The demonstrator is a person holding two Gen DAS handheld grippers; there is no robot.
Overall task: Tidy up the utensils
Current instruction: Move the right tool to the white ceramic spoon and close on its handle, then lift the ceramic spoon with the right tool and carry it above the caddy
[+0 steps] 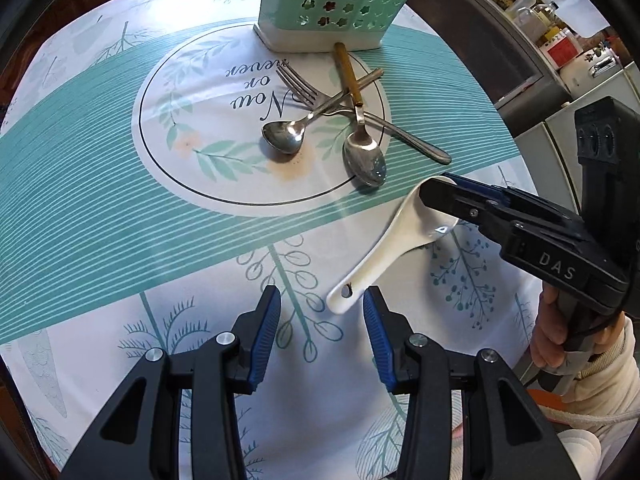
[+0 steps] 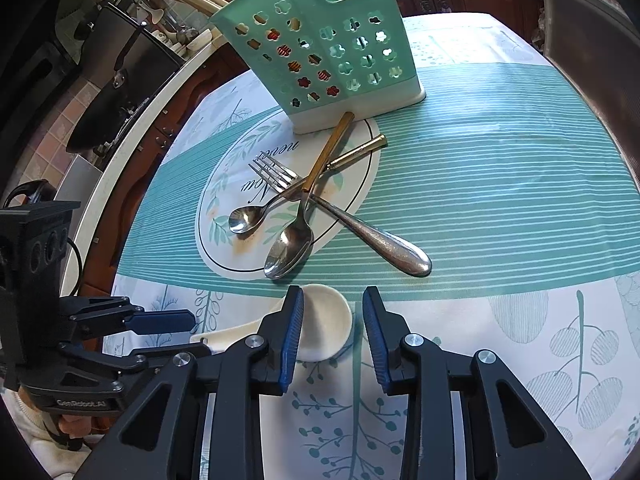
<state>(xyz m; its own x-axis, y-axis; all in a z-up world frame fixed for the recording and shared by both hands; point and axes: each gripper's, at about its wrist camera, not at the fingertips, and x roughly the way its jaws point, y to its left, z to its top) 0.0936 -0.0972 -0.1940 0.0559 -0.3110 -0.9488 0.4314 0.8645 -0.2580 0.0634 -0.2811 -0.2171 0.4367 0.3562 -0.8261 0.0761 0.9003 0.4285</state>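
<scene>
While the white ceramic spoon [image 1: 394,240] lies on the patterned tablecloth [image 1: 100,200], both grippers hang over it. Right gripper [image 2: 330,328]: fingers apart, one blue pad over the spoon's bowl, the other beside its rim; whether either pad touches, I cannot tell. Left gripper [image 1: 322,336]: fingers apart, nothing between them, the spoon's handle end with its hole just ahead of the right-hand pad. Further along, inside the printed circle, a heap of metal cutlery: a fork [image 1: 298,82], a small spoon [image 1: 282,136], and a gold-handled spoon [image 1: 364,158], all crossed over one another. Mint-green perforated utensil holder [image 1: 332,0] stands upright beyond the heap, near the gold handle's tip.
</scene>
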